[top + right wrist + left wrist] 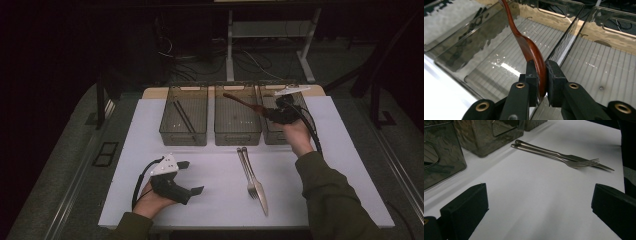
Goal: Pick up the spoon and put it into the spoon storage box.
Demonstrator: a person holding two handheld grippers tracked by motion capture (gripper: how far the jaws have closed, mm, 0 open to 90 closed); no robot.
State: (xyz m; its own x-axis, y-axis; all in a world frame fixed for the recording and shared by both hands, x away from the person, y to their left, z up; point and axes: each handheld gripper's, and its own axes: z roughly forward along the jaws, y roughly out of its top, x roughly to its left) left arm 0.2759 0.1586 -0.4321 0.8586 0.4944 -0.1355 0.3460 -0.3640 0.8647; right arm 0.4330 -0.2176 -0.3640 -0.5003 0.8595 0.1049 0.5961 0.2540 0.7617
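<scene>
Right gripper (274,112) clamped on the bowl end of a brown wooden spoon (243,102), jaws pressed against both sides of it; spoon is off the tabletop (215,170), handle angling up and left over the middle bin (237,119), with the gripper itself above the wall between the middle bin and the right bin (278,131). In the right gripper view the spoon (529,47) runs from the jaws up across the middle bin's ribbed floor. Left gripper (191,177) rests low on the tabletop near the front edge, jaws wide apart, nothing between them. 2 dark chopsticks (184,116) lie in the left bin (183,120). Fork (246,172) and knife (257,186) lie side by side, touching, on the tabletop in front of the bins.
</scene>
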